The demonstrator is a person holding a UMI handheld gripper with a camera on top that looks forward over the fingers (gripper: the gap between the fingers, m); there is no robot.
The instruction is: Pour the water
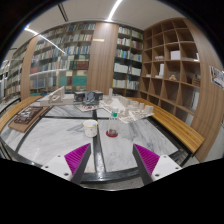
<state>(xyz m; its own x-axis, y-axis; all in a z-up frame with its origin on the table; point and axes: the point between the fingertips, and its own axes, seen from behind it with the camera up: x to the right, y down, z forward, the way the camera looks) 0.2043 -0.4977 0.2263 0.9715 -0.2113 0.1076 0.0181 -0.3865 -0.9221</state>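
Gripper (111, 160) open and empty, approaching; a white cup (90, 128) stands ahead on the table (50, 140). Next: reach the cup.

We see only the tips of the tongs (112, 160); their body and the hand that holds them lie out of view behind the camera. The white cup (90, 128) and the small clear vessel with red at its base (113, 130) are too small for us to tell whether either holds water. Beyond them, the cluster of items (108, 102) at the far end of the surface (60, 140) blurs together, and we cannot name its pieces. The spines of the books on the bookshelves (70, 60) cannot be read. The near edge of the surface is hidden behind the tongs.
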